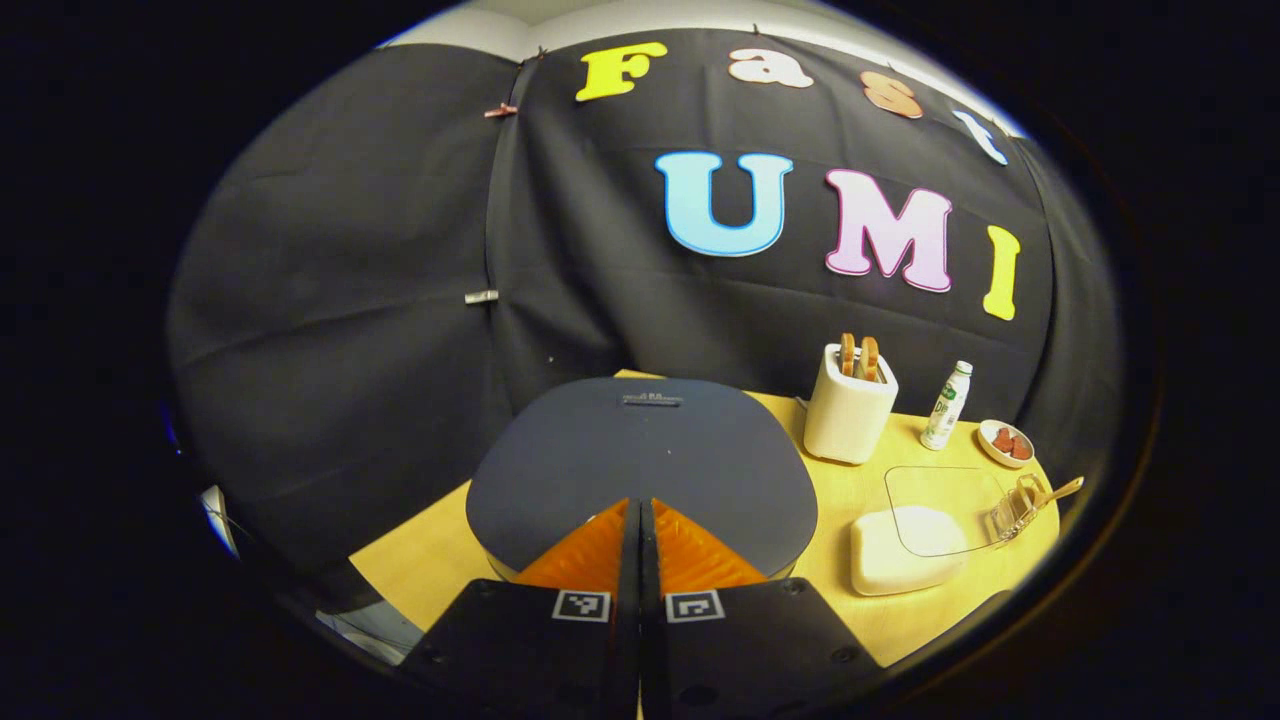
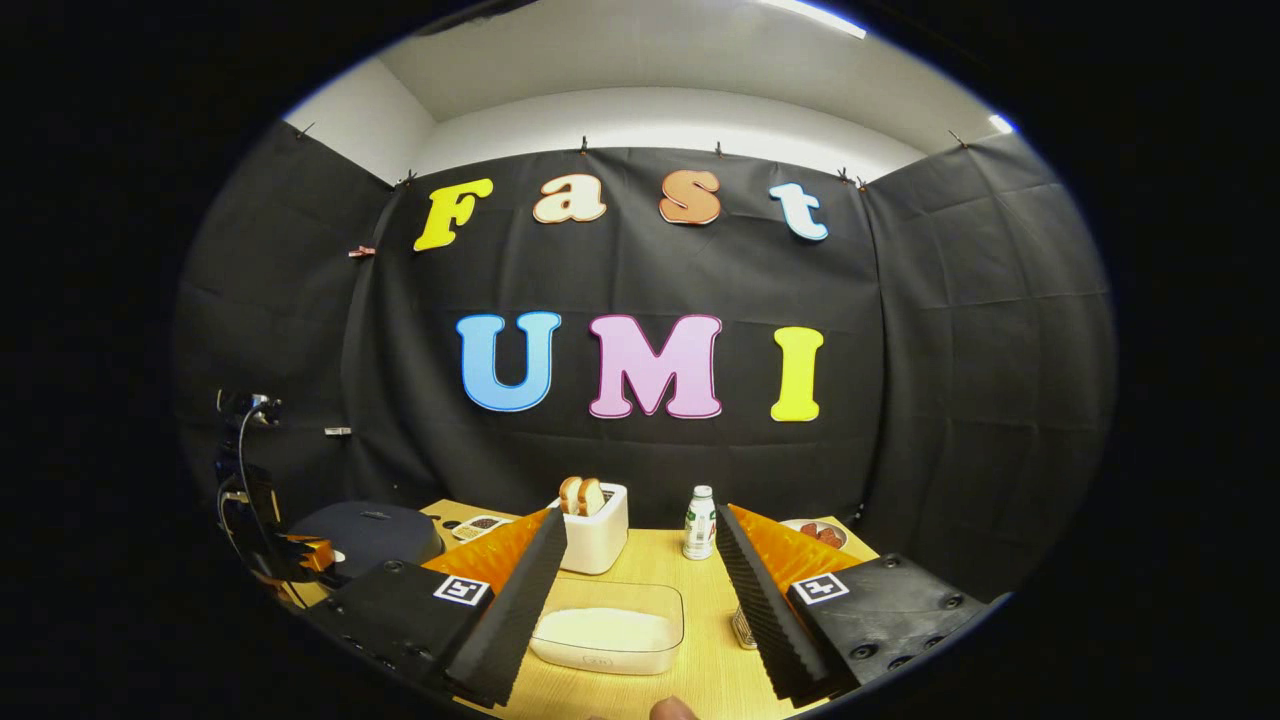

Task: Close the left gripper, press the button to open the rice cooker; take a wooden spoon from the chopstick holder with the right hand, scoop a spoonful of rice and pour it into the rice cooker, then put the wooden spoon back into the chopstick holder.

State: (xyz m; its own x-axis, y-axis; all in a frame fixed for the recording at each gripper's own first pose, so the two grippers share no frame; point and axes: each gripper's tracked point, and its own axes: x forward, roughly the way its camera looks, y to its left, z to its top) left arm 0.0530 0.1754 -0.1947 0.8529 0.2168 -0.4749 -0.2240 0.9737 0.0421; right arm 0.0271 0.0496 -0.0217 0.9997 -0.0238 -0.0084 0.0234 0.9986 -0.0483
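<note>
1. In the left gripper view, the left claw [image 1: 640, 515] has its two fingers pressed together with nothing between them, and its tips hang over the near rim of the rice cooker [image 1: 640, 450].
2. The rice cooker's dark lid lies flat and closed. The cooker stands at the left end of the tabletop [image 1: 430, 560], close to the back edge.
3. In the right gripper view, the right claw [image 2: 640, 545] has its fingers wide apart and holds nothing, raised above the front edge of the tabletop.
4. Between those fingers lies the clear container of rice [image 2: 608, 625], with white rice heaped inside, near the front edge of the tabletop.
5. In the left gripper view, the same container sits to the right of the rice cooker, apart from it.
6. The chopstick holder [image 1: 1015, 505] stands just beside the container's right side, toward the right edge of the tabletop, and the wooden spoon [image 1: 1060, 492] leans out of it.
7. Behind the container, near the back edge, a white toaster [image 2: 598, 540] holds two slices of bread.
8. A small white bottle [image 2: 700, 522] stands upright to the toaster's right.
9. Farther right, at the back right corner, sits a small dish [image 1: 1005, 443] with red pieces.
10. In the right gripper view, a small tray of grains [image 2: 482, 524] lies between the rice cooker and the toaster.
</note>
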